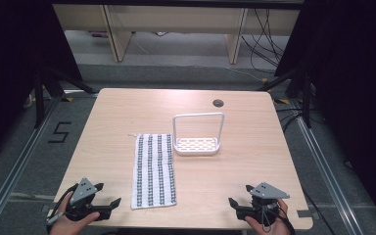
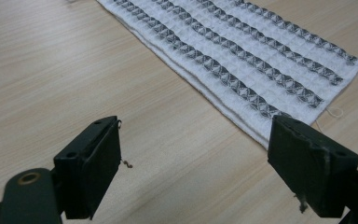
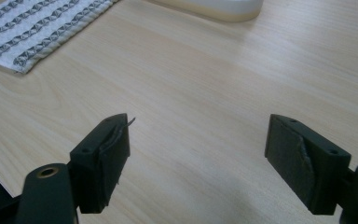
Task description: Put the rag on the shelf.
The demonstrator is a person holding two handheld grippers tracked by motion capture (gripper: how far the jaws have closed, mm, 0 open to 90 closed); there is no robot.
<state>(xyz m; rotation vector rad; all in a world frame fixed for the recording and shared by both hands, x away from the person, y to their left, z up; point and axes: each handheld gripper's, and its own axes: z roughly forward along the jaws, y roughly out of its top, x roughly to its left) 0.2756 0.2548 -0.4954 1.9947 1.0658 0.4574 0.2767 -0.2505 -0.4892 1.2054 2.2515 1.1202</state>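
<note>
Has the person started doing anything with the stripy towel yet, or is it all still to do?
It looks like the very start. Done: the striped towel lies flat, apparently folded into a long strip, beside the white rack. In hand: nothing; the left gripper and right gripper both stand open and empty near the table's near edge, apart from the towel. Left: probably all the handling of the towel, since neither gripper touches it.

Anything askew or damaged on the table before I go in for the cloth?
Mostly tidy. The striped cloth lies flat, folded, a loose thread at its far corner. The white rack stands upright beside it. The right gripper has a frayed, peeling pad. Both grippers are open and empty.
</note>
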